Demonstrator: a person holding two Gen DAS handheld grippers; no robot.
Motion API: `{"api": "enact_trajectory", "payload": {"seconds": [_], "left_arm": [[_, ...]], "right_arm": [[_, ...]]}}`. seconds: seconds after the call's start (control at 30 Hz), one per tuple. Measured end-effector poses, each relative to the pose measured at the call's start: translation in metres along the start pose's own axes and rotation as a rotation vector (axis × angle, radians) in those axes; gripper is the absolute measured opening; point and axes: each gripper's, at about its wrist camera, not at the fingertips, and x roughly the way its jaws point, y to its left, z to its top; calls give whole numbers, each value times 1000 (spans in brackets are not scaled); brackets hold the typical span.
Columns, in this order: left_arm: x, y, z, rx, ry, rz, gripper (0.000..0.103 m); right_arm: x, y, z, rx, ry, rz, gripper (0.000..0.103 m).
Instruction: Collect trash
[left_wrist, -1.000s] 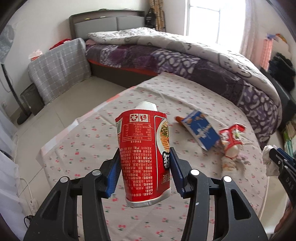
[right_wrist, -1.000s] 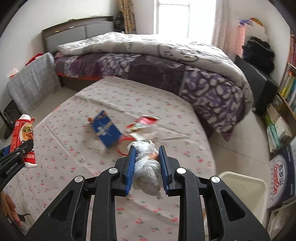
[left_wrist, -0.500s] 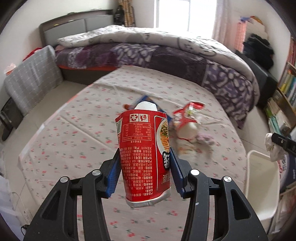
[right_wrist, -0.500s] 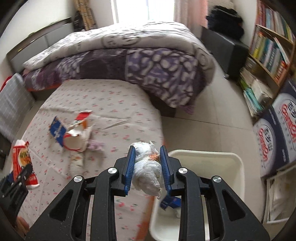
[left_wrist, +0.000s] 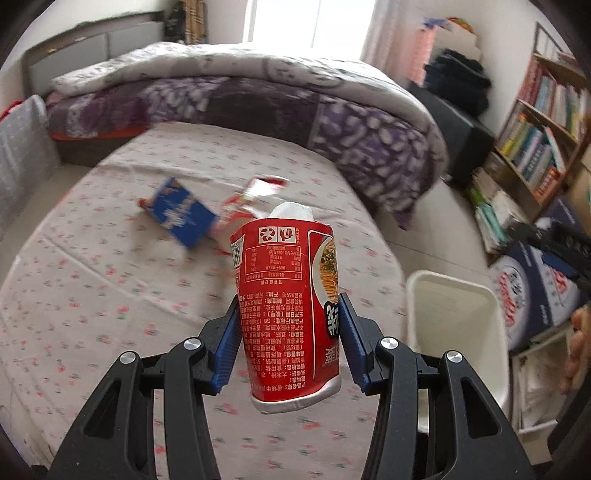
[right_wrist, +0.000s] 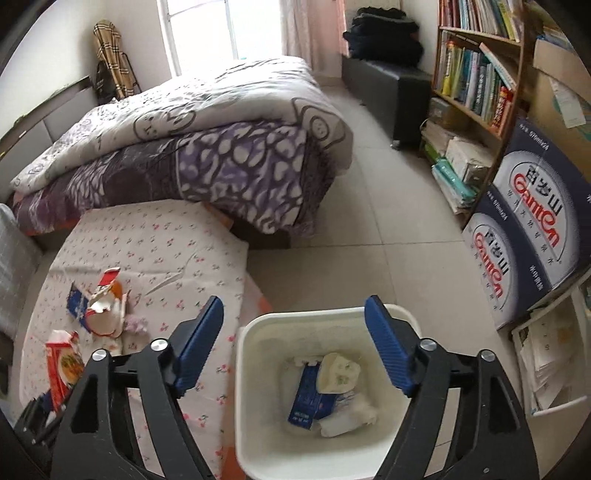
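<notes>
Two grippers: left gripper (left_wrist: 288, 345) clamped on red noodle cup (left_wrist: 286, 314), centre frame, crumpled card held upright for carrying binward. Right gripper (right_wrist: 295, 350) spread wide, empty, over white plastic bin (right_wrist: 258, 458) at bottom. Blue carton (left_wrist: 177, 218), torn wrapper (left_wrist: 255, 192) upper left on floral tabletop (left_wrist: 92, 295).

I count one red paper noodle cup (left_wrist: 288, 314) in my left claw (left_wrist: 288, 343), one white plastic bin (right_wrist: 255, 369), one blue carton (right_wrist: 308, 397) inside it, two navy printed boxes (right_wrist: 532, 229) stacked, one blue packet (left_wrist: 177, 216) on the worktop.
</notes>
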Motion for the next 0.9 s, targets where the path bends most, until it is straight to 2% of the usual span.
{"api": "enact_trajectory", "payload": {"seconds": [0.17, 0.6, 0.63, 0.7, 0.73, 0.77, 0.9], "left_arm": [[12, -40, -10, 75, 32, -47, 50], [43, -132, -36, 193, 129, -242, 52], [44, -136, -38, 201, 133, -253, 54], [44, -144, -41, 227, 139, -278, 66], [44, -145, -42, 234, 139, -280, 76], [44, -145, -42, 239, 135, -272, 80], [46, -133, -38, 225, 128, -206, 82]], "right_arm": [[-2, -16, 5, 12, -29, -41, 85], [-4, -50, 14, 125, -55, -24, 90], [-4, -50, 16, 127, -57, -21, 90], [-4, -49, 17, 128, -60, -14, 90], [-5, -48, 18, 130, -63, -11, 90], [-5, -47, 19, 131, -65, -9, 91], [-5, -40, 20, 129, -71, 4, 94]]}}
